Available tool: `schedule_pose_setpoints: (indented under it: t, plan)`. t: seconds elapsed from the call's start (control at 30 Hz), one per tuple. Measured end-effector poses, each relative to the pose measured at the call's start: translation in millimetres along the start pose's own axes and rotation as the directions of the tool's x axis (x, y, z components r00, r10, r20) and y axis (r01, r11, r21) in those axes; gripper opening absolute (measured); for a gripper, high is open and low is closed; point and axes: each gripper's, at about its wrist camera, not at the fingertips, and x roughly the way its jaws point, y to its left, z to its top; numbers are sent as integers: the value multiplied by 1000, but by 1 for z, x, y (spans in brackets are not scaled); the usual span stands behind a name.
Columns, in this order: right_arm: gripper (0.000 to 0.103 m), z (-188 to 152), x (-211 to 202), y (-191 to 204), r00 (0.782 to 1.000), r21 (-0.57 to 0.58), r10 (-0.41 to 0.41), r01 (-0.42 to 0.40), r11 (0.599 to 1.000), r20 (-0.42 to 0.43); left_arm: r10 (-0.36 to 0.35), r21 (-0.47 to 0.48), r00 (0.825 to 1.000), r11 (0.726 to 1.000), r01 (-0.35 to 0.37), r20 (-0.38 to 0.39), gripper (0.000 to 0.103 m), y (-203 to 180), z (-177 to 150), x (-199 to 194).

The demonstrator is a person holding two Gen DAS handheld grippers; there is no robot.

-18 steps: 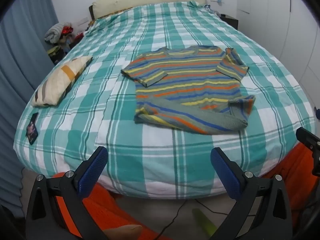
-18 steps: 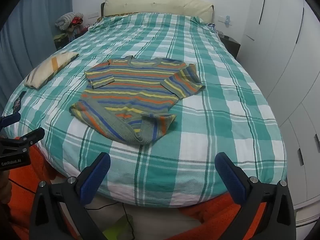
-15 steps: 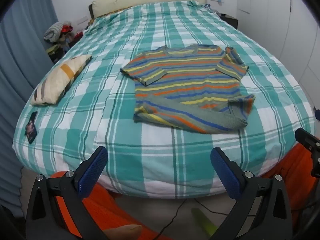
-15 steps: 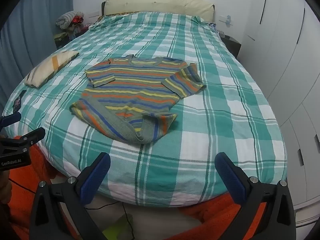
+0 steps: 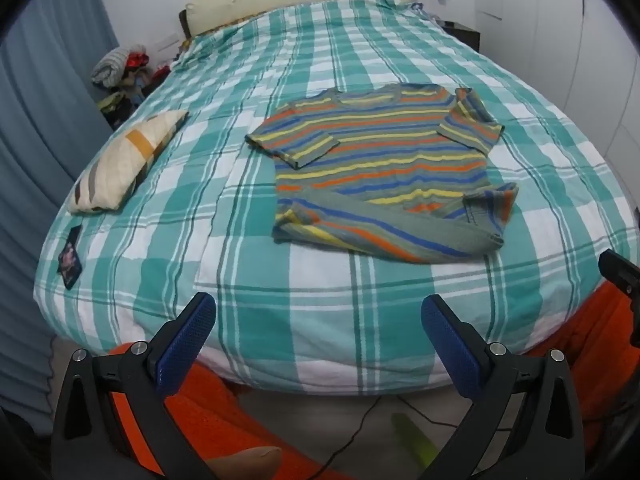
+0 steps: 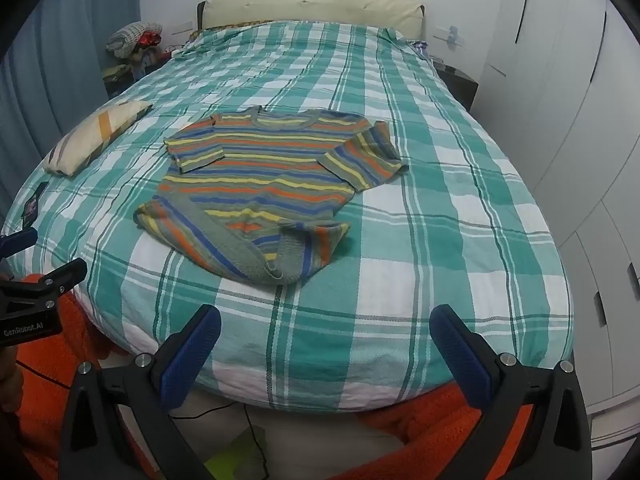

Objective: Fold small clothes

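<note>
A small striped knit sweater in grey, orange, yellow and blue lies on the green plaid bed, sleeves folded inward and the bottom hem turned up unevenly. It also shows in the right wrist view. My left gripper is open and empty, hovering off the bed's foot edge, short of the sweater. My right gripper is open and empty too, at the foot edge to the right of the left one. Part of the left gripper's body shows at the right wrist view's left edge.
A striped cushion lies on the bed's left side, with a small dark card near the left corner. Orange fabric hangs below the bed's edge. Clothes are piled at far left; white wardrobes stand at right.
Both grippers have drifted very slightly; the view of the bed has barely shifted. The sweater has not moved and both grippers stay open.
</note>
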Motion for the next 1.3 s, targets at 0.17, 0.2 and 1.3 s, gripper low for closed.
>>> schedule_pose_setpoints:
  t: [0.17, 0.2, 1.3]
  plan:
    - [103, 1, -1, 0, 1000, -1, -6, 6, 1000, -1, -9, -8, 1000, 1000, 9, -12, 103, 2, 0, 1]
    - [103, 0, 0, 0, 1000, 1, -5, 5, 1000, -1, -9, -7, 1000, 1000, 9, -12, 103, 2, -1, 1]
    - [103, 2, 3, -5, 989, 15, -141, 142, 990, -33, -36, -7, 999, 999, 36, -27, 103, 0, 1, 5]
